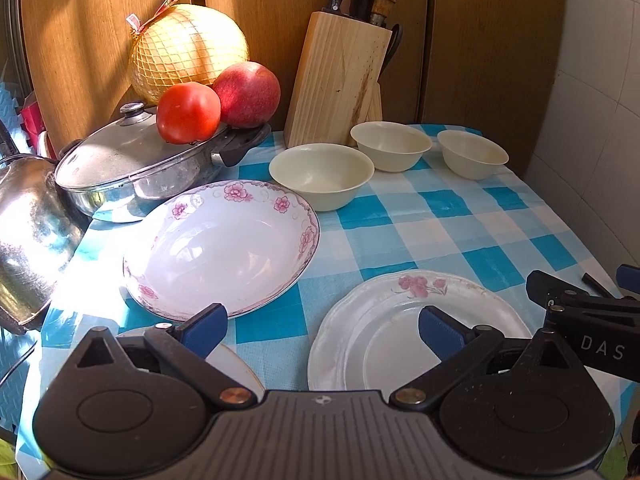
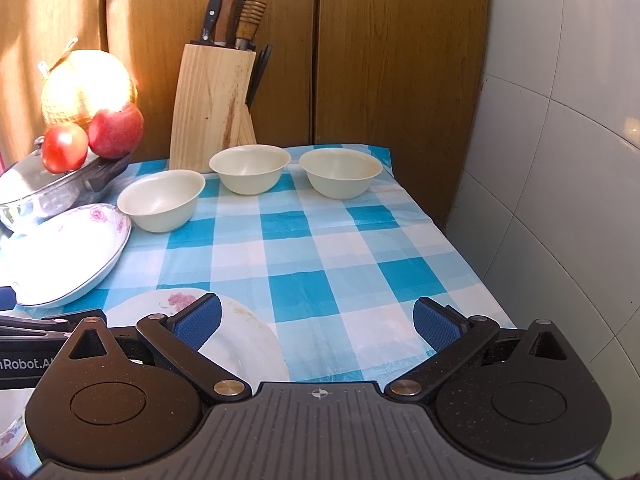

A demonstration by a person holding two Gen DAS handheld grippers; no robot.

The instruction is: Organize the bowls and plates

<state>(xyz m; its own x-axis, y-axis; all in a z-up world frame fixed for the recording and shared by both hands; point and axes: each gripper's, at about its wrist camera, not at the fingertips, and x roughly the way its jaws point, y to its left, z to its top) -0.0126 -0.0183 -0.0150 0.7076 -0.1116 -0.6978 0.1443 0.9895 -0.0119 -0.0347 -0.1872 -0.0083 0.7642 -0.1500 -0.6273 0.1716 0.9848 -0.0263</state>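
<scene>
Right now both claws hang spread wide above the near edge of the worktop (image 2: 320,256), which wears a blue-and-white checked cloth, and neither grips anything. Under the left claw (image 1: 322,330) lies a scalloped white plate (image 1: 380,332) with a pink flower, its rim partly beneath the claw's right finger. Just beyond it, to the left, rests a deep floral-rimmed plate (image 1: 222,248). Three cream bowls (image 2: 256,168) sit apart in a loose row near the back, in front of a wooden knife block (image 2: 212,108). The right claw (image 2: 318,322) hovers over bare cloth, the scalloped plate at its left finger.
</scene>
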